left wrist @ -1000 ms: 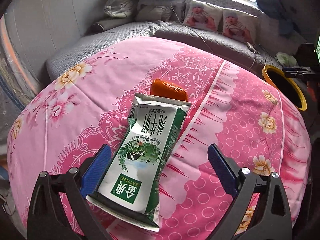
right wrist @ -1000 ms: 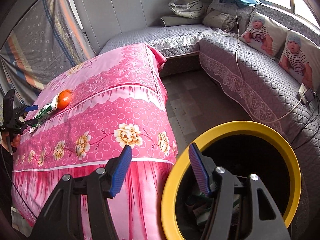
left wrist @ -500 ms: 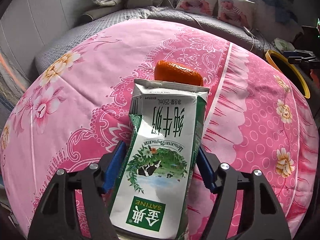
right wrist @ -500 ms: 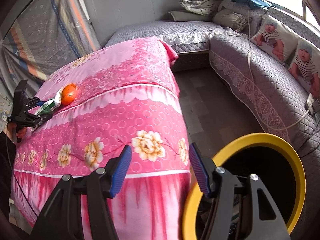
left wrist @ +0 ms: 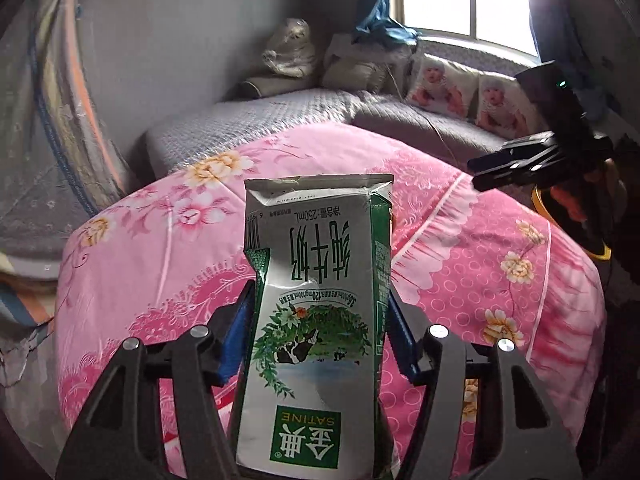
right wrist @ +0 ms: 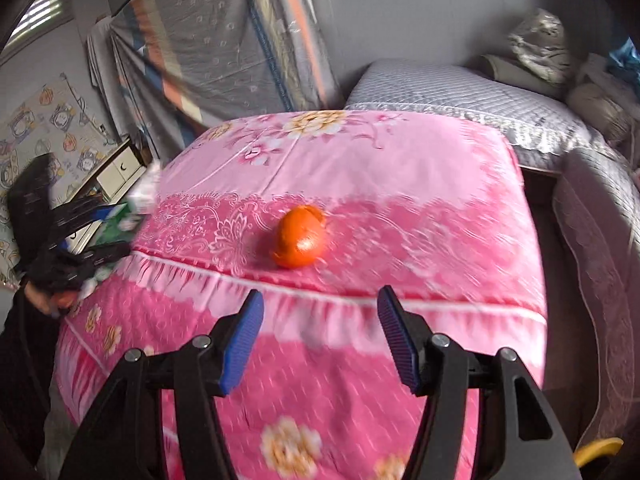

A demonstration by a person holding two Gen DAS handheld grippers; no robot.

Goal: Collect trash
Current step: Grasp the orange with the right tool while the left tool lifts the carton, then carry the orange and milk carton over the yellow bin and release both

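Note:
My left gripper (left wrist: 320, 320) is shut on a green and white milk carton (left wrist: 316, 320) and holds it lifted above the pink floral table cover (left wrist: 160, 256). The carton hides what lies behind it. In the right wrist view the left gripper with the carton (right wrist: 120, 220) is at the far left, off the table's edge. An orange peel (right wrist: 299, 237) lies on the cover (right wrist: 400, 184). My right gripper (right wrist: 320, 332) is open and empty, hovering just short of the peel. It also shows in the left wrist view (left wrist: 532, 164).
A yellow-rimmed bin (left wrist: 568, 236) stands right of the table, its rim also at the lower right in the right wrist view (right wrist: 596, 450). A grey quilted sofa (right wrist: 460, 92) with baby-print pillows (left wrist: 464, 92) wraps the far side. A folded screen (right wrist: 224, 48) leans on the wall.
My left gripper closed on the milk carton and lifted it off the table. My right gripper swung away from the bin to face the orange peel.

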